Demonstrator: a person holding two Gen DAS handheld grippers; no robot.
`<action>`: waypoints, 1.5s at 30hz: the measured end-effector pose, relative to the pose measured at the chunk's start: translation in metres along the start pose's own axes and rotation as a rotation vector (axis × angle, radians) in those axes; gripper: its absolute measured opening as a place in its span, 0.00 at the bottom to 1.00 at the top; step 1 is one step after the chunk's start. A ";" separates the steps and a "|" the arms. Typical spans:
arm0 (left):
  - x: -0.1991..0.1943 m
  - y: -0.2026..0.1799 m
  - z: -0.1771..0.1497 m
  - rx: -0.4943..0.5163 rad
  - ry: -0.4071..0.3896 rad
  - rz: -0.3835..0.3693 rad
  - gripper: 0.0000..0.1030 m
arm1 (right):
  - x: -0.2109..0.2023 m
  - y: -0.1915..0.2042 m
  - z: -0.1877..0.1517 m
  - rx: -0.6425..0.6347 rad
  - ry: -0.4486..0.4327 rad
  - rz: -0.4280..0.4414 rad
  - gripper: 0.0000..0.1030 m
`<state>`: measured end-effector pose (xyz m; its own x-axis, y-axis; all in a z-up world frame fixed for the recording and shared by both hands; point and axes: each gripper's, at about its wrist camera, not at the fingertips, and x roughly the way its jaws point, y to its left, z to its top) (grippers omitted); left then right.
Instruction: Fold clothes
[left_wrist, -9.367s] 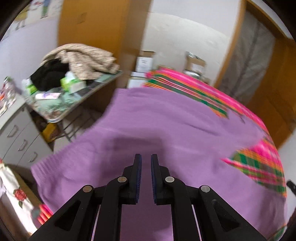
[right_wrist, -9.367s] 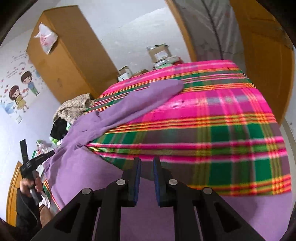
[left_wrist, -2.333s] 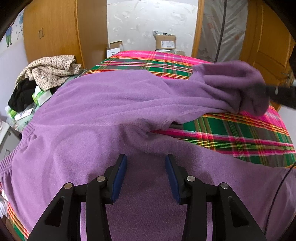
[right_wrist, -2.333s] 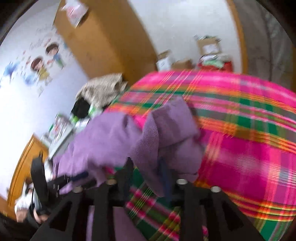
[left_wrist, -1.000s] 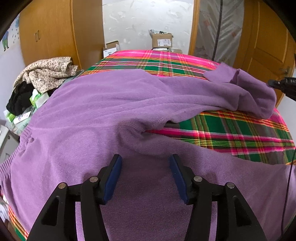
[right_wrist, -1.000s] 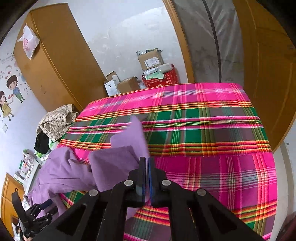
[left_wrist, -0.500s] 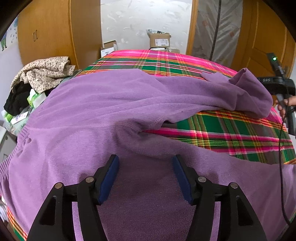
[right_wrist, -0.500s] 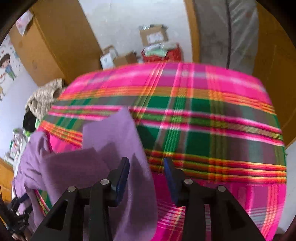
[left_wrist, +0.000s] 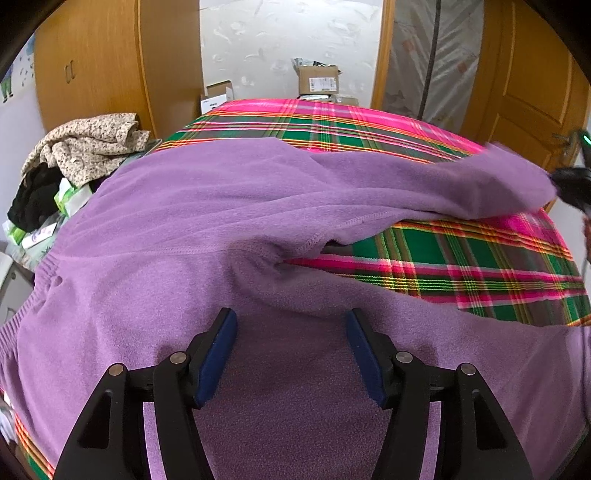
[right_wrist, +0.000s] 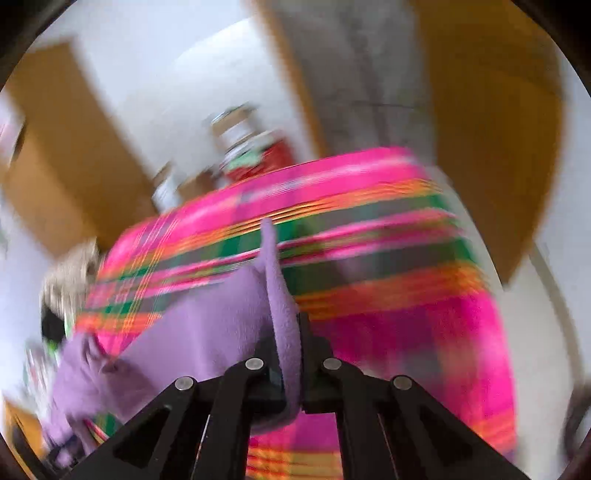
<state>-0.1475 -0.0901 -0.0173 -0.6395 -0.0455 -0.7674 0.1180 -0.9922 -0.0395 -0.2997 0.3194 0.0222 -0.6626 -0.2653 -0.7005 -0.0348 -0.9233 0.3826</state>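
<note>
A purple fleece garment lies spread over the plaid bedspread. Its elastic waistband hangs at the left edge and one leg reaches toward the right. My left gripper hovers open just above the near part of the cloth, with nothing between its blue pads. In the blurred right wrist view my right gripper is shut on the end of that purple leg, and a flap of it stands up between the fingers. The right gripper's black body shows at the right edge of the left wrist view, at the leg's end.
A heap of beige and black clothes sits on a side table left of the bed. Cardboard boxes stand against the far wall. A wooden wardrobe is at the back left and a wooden door at the right.
My right gripper opened, then shut on the end of the purple leg and pulled it to the right, so the leg now lies stretched out. The left gripper kept still and open.
</note>
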 end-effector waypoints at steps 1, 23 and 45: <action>0.000 0.000 0.000 -0.001 -0.001 -0.001 0.62 | -0.011 -0.013 -0.008 0.049 -0.015 -0.004 0.05; -0.038 0.012 0.021 -0.099 -0.106 -0.052 0.62 | -0.016 -0.091 -0.006 0.167 0.039 -0.103 0.37; -0.042 0.015 0.023 -0.115 -0.121 -0.072 0.62 | -0.097 -0.128 -0.061 0.401 -0.111 -0.156 0.07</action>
<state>-0.1364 -0.1053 0.0294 -0.7352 0.0045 -0.6779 0.1508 -0.9739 -0.1700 -0.1859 0.4460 0.0045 -0.7023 -0.0797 -0.7074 -0.4135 -0.7632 0.4965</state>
